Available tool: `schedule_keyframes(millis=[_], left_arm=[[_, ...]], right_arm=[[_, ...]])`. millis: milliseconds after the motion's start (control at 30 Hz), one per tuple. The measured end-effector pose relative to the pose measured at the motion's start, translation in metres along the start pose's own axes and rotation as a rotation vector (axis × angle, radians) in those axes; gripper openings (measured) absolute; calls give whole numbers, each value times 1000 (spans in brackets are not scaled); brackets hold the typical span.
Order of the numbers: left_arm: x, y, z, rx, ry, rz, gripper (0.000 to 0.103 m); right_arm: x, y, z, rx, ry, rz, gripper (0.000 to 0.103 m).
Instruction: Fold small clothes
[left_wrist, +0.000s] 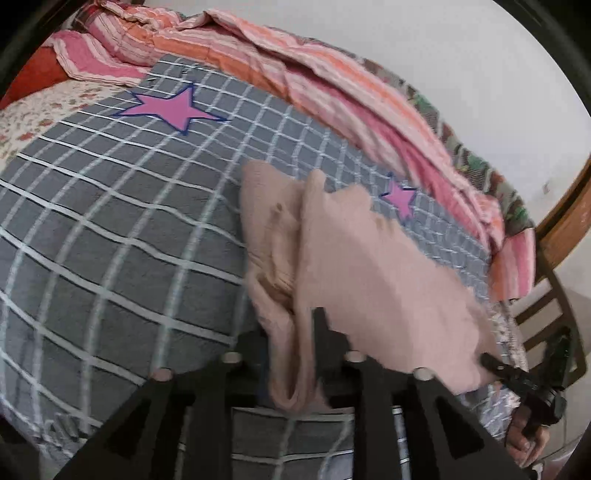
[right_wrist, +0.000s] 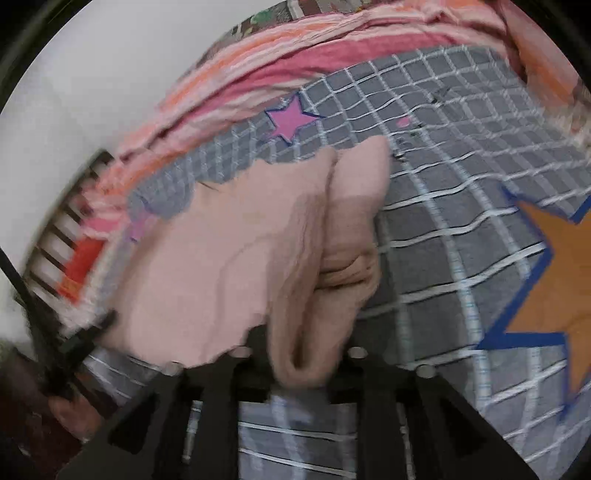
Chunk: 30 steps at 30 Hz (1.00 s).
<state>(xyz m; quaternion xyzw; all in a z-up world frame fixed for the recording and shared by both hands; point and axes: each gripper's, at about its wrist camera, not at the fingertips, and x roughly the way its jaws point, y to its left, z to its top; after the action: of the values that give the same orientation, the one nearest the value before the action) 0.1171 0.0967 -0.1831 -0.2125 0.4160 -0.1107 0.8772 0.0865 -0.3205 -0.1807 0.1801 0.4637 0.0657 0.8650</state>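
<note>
**Currently: pink garment, gripped at two corners**

Item — pale pink garment (left_wrist: 354, 258), bunched, raised over the grey checked bedspread (left_wrist: 110, 221) near its striped-quilt (left_wrist: 332, 85) edge. Left gripper (left_wrist: 291, 354) clenched on one fold; right gripper (right_wrist: 299, 354) clenched on another — both blurred.

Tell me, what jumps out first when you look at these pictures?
A pale pink garment hangs bunched in the middle, its edges pinched in both grippers, left and right. Under it spreads a grey checked blanket with a bright pink star at its far end. A striped pink quilt is heaped behind.
</note>
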Motion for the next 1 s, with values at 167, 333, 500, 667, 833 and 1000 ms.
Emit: schedule_keyframes(millis=[167,333,500,667,833,1000], left_arm=[[-13,0,23,82,-70,48,34],[13,-31,63,155,-57,40,37],[52,-51,84,184,-38,61,41],[98,-59,93,209,53,114,46],[104,-43,95,131,-11,84,7],[112,-29,91,84,5,96,7]], right_arm=[[-20,8,6,-126,-102,-127,31],[-13,12,44,-138,-168,-141,31],[25,14,87,-89,-136,-111,31],[74,14,113,-101,-28,-162,31],[101,21,118,-182,12,-166,6],[98,14,119,-169,-28,-171,5]])
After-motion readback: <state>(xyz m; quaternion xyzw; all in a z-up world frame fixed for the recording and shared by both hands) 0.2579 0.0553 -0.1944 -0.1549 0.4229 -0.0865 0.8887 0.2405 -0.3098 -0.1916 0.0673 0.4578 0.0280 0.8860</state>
